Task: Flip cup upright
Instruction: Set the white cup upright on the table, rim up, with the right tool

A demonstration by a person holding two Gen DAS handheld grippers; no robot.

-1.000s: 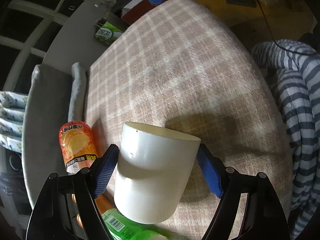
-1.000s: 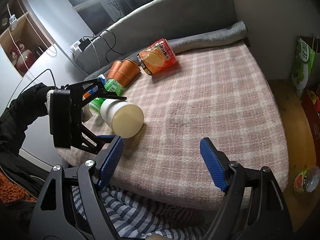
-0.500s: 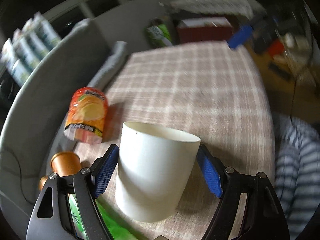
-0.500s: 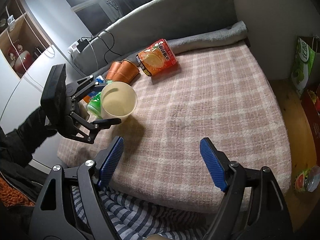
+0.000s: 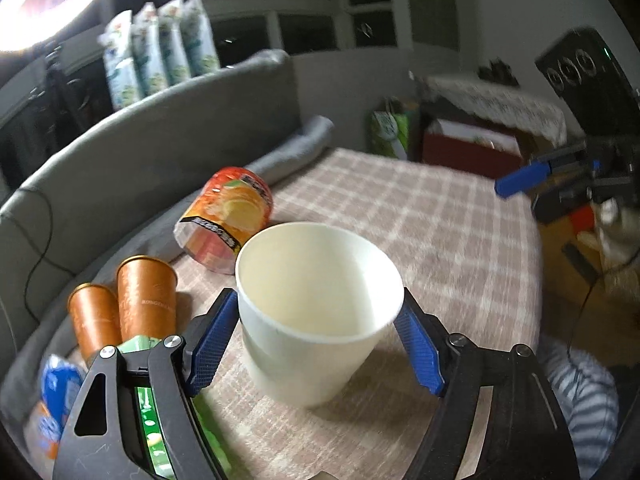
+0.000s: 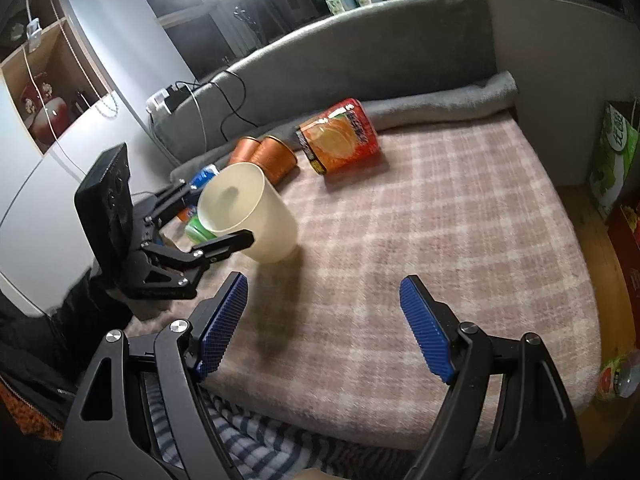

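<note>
A plain white cup (image 5: pixel 316 312) sits between the blue pads of my left gripper (image 5: pixel 320 340), which is shut on its sides. The cup's mouth faces up and toward the camera, tilted. In the right wrist view the cup (image 6: pixel 256 216) is held by the left gripper (image 6: pixel 200 240) with its base low over the pink checked blanket (image 6: pixel 440 220); I cannot tell whether it touches. My right gripper (image 6: pixel 324 324) is open and empty above the blanket's near edge.
An orange snack canister (image 5: pixel 226 220) lies on its side behind the cup. Two copper cups (image 5: pixel 128 308) and a green bottle (image 5: pixel 160 420) lie at the left. A grey sofa back (image 6: pixel 360 52) and rolled towel (image 6: pixel 448 100) border the far side.
My left gripper has rotated the cup from lying base-outward to mouth-up, with the opening now facing the camera. The right gripper has stayed in place.
</note>
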